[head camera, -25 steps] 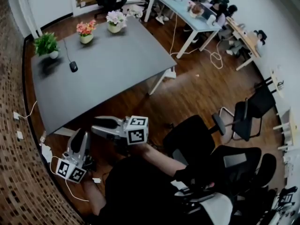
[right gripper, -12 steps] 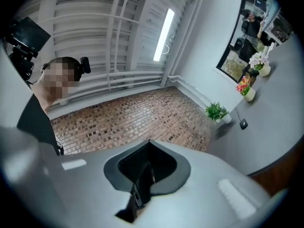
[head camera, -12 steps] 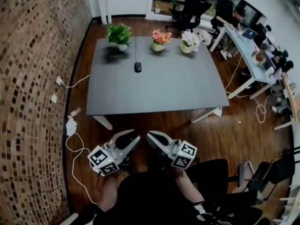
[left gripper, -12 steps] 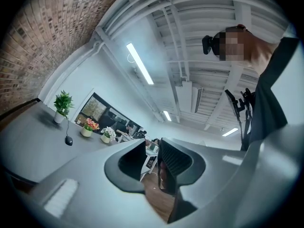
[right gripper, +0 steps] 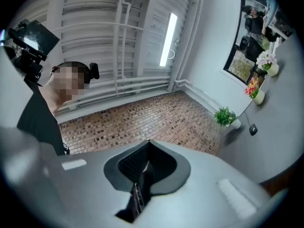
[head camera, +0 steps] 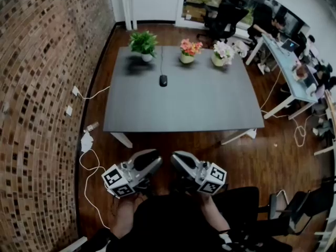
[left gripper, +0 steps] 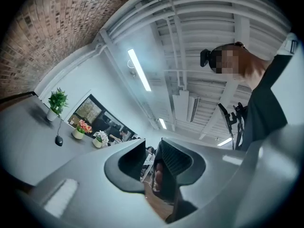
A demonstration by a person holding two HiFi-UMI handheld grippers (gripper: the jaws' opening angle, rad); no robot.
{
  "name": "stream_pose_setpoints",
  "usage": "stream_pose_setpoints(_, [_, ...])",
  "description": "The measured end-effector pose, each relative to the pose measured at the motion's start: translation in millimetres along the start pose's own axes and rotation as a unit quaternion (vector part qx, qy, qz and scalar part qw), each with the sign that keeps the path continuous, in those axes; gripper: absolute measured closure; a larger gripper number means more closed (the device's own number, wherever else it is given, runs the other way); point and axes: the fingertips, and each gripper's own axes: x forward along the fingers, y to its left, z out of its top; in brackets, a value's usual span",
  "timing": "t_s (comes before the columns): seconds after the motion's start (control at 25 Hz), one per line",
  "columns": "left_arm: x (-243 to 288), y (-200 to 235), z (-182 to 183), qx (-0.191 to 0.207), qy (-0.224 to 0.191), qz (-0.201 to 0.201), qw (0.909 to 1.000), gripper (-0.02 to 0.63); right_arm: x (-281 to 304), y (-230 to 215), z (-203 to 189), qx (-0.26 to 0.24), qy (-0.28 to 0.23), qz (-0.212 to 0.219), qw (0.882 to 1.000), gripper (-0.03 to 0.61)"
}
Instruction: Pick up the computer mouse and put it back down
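**Mouse well ahead, nothing gripped**

My left claw (head camera: 149, 160) stands slightly apart and my right claw (head camera: 179, 159) is pressed together. Both are empty, close to my body. The computer mouse (head camera: 163, 80) lies well ahead on the surface (head camera: 210, 109), probably because I haven't approached yet.

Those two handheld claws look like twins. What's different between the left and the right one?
The left gripper has its jaws slightly apart, with a gap between them; the right gripper has its jaws pressed together. In the head view the left gripper angles rightward, the right gripper leftward, tips converging. Both are empty and well short of the table and mouse.
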Motion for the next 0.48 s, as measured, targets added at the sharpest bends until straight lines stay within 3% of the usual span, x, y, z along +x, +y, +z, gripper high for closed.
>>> stream_pose_setpoints(0.12, [-3, 2, -12, -0.002, 0.005, -0.002, 1.0, 0.506, -3, 2, 8, -0.006, -0.01, 0.012, 1.0, 0.578])
stream_pose_setpoints(0.28, [-37, 27, -59, -0.026, 0.018, 0.024, 0.9992, 0.506, -11, 1, 11, -0.005, -0.019, 0.022, 1.0, 0.578])
stream_pose_setpoints(0.48, [-26, 10, -50, -0.029, -0.001, -0.003, 0.9996, 0.506, -12, 17, 21, -0.02, -0.017, 0.045, 0.999, 0.578])
